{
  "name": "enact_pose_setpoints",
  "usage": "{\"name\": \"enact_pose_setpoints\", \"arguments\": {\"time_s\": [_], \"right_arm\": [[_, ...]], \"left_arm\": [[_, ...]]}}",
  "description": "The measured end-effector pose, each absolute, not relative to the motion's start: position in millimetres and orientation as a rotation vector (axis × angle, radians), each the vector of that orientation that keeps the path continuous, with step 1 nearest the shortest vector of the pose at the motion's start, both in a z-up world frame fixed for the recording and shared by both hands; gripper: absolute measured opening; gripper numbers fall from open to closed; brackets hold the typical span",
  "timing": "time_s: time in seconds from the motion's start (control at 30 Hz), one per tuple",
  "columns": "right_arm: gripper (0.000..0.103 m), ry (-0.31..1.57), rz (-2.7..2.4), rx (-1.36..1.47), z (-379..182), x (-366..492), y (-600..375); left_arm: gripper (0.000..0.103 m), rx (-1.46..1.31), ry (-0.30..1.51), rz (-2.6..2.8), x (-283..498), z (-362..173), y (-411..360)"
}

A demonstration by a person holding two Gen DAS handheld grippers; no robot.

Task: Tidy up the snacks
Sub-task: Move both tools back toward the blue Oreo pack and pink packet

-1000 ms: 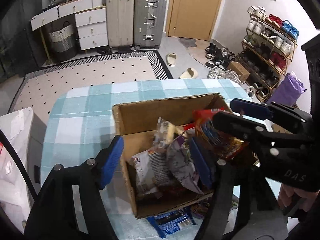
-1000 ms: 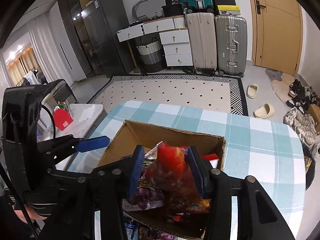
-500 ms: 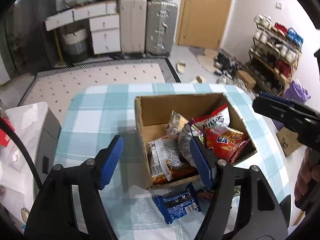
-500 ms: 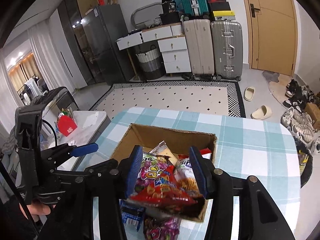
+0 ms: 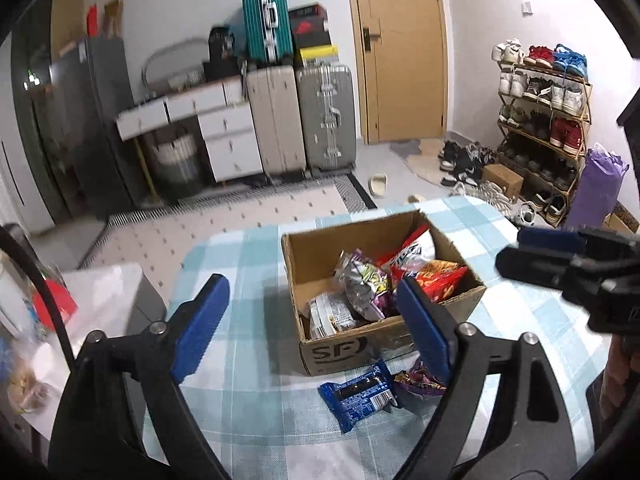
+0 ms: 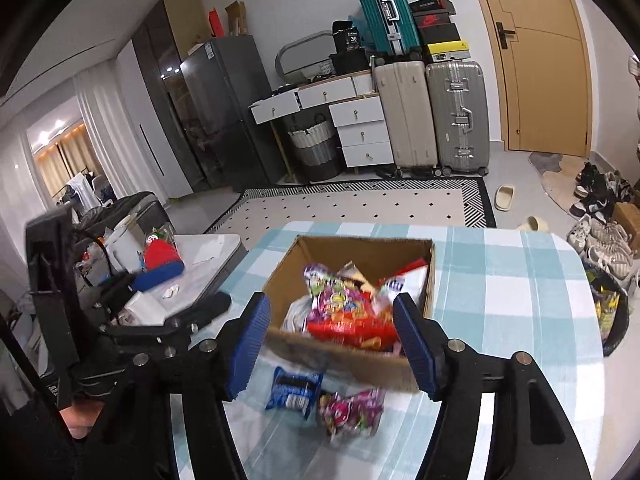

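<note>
So both your tongs, left (image 5: 312, 320) and right (image 6: 330, 340), hang spread and empty above the bench (image 5: 248, 344). The snack box (image 5: 344, 350) sits there, with a blue packet (image 5: 358, 394) and purple packet (image 6: 352, 410) just beside it.

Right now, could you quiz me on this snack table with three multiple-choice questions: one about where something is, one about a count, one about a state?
1. Where is the blue packet?
A. inside the cardboard box
B. on the tablecloth in front of the cardboard box
C. on the floor

2. How many packets lie outside the box?
A. none
B. two
C. five

3. The right gripper is:
A. open, holding nothing
B. shut on a packet
C. out of view

Answers: 1 B, it lies by the box's printed side. 2 B, blue packet and purple packet. 3 A, its jaws stand apart.
</note>
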State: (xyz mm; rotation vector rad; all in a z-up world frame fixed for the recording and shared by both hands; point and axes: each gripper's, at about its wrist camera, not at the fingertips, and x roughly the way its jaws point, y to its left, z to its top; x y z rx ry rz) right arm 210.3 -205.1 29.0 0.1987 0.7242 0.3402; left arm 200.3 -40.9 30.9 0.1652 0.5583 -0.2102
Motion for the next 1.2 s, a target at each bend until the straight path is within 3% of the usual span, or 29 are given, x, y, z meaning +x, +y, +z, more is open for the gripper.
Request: {"name": "enact_pose_setpoints", "arguments": {"time_s": [0.17, 0.37, 0.57, 0.73, 0.97, 1.2], "right_arm": [[0.065, 0.702, 0.363, 0.267, 21.9, 181.3, -209.5], [0.065, 0.68, 0.353, 0.274, 19.2, 154.9, -212.8], [0.079, 0.641, 0.36, 0.293, 12.4, 136.2, -221.1], [0.081, 0.656, 0.362, 0.281, -9.3, 123.7, -222.4], [0.099, 0.641, 0.366, 0.258, -37.3, 110.6, -218.8], [0.102, 0.678, 0.368, 0.302, -71.5, 110.1, -219.9]], "left_arm": [[0.102, 0.14, 0.51, -0.209, 174.2, 46.3, -41.7], [0.102, 0.12, 0.455, -0.214, 141.9, 58.3, -39.8], [0.102, -0.04, 0.465, -0.199, 126.3, 51.9, -18.3], [0.102, -0.078, 0.486, -0.168, 119.8, 23.1, -3.8], [0.102, -0.102, 0.521, -0.11, 113.7, -39.6, 12.3], [0.102, -0.122, 0.599, -0.133, 122.1, -95.0, 17.7]]}}
